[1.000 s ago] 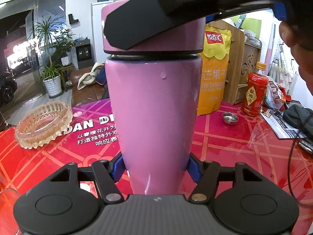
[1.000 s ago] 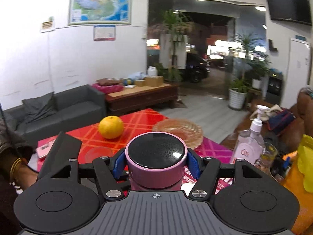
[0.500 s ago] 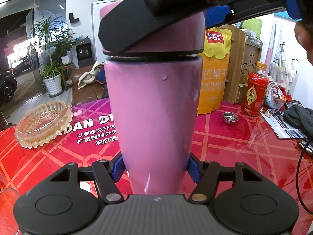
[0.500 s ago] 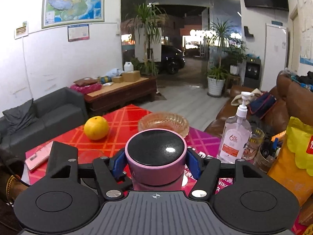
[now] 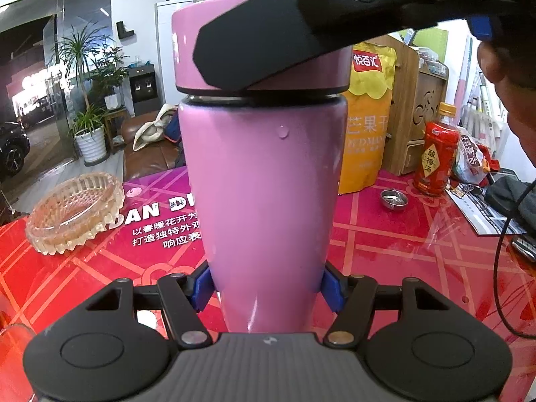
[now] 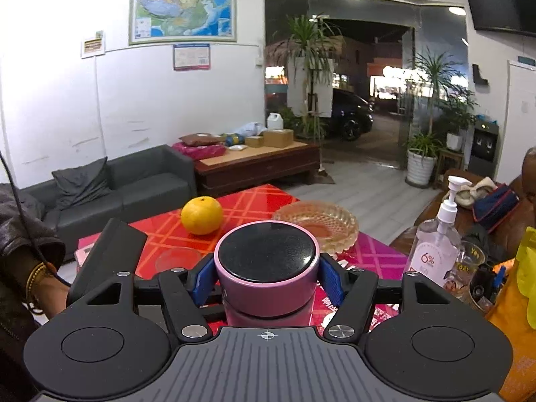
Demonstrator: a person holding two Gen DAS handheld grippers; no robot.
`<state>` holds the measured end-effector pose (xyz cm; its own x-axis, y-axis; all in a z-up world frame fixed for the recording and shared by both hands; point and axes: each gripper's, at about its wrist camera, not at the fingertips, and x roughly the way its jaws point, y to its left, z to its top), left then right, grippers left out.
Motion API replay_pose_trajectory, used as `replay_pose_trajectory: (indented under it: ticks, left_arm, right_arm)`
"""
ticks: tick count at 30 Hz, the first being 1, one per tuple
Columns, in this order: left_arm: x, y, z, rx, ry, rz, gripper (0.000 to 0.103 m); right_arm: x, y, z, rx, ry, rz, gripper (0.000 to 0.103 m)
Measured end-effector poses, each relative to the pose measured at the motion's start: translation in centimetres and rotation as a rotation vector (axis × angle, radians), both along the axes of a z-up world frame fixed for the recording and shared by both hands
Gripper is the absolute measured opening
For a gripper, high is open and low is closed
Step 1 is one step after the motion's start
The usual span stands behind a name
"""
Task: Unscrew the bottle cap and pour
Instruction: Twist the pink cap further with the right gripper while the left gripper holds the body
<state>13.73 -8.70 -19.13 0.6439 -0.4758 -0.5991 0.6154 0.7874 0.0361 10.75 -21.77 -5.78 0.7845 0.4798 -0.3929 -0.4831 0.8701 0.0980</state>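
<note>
Gripping one pink bottle (image 5: 268, 184), the left hand-held gripper (image 5: 268, 288) clamps its body, the right hand-held gripper (image 6: 266, 279) its one cap (image 6: 266, 258).

Your left gripper (image 5: 266, 289) hides the foot of the pink bottle (image 5: 268, 181), so you cannot tell whether it rests on the table (image 5: 402, 251). At twelve o'clock your right gripper's black finger (image 5: 284, 43) covers part of the cap (image 5: 187, 50). From above, the cap hides nearly all the bottle body. A glass (image 5: 10, 331) at eight o'clock is cut off by the frame.
</note>
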Motion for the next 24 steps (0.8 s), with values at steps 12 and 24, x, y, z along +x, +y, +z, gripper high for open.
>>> replay_pose_trajectory:
  ticks: [12, 24]
  left_arm:
    - [-0.2, -0.2, -0.01, -0.001, -0.001, 0.011, 0.066]
    - [-0.12, -0.3, -0.07, 0.0, -0.003, 0.016, 0.066]
  right_arm:
    - [-0.18, 0.27, 0.21, 0.03, 0.003, -0.058, 0.078]
    - [-0.02, -0.22, -0.37, 0.002, -0.009, 0.028, 0.064]
